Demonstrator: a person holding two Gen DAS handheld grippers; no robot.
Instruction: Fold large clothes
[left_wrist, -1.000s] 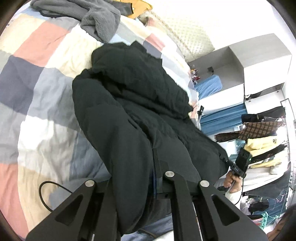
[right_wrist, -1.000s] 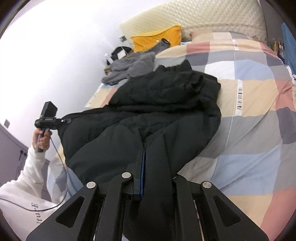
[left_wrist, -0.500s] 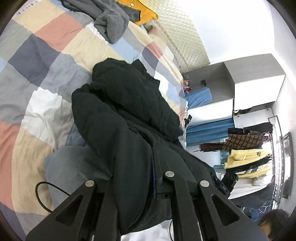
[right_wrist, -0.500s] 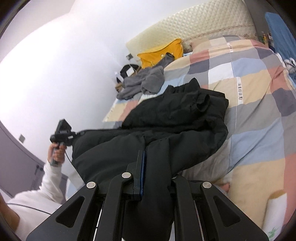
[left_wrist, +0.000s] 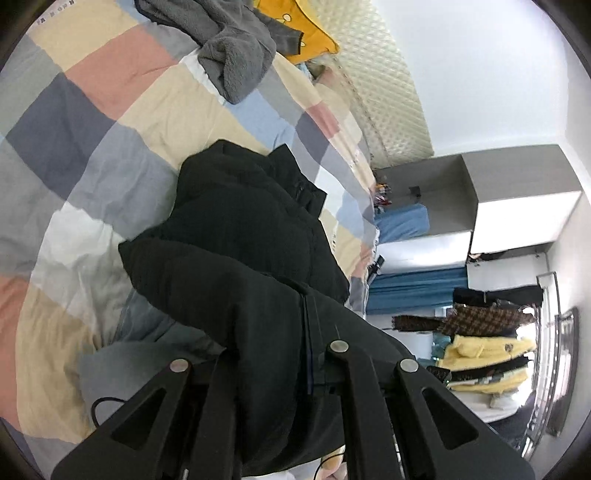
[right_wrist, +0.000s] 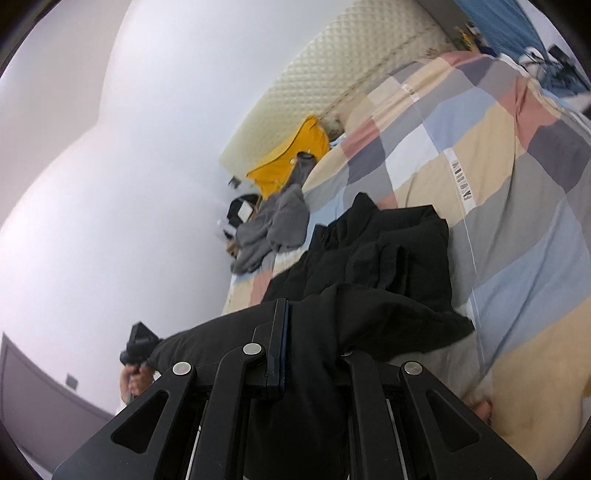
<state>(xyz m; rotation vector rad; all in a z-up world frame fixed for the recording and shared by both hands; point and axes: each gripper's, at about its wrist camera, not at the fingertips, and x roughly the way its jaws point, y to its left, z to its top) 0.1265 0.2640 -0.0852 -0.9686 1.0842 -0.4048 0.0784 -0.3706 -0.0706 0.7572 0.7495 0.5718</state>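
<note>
Both grippers lift the bulky black padded jacket (left_wrist: 240, 258) hem higher off the patchwork checked quilt (left_wrist: 110, 147), stretching it taut.

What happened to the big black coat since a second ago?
Both tongs, left and right, have lifted the near edge of the black coat higher, so it now hangs up off the checked quilt while its far end still lies on the bed. Nothing was let go: each still pinches the coat. The grey fleece and yellow top stayed near the headboard.
</note>
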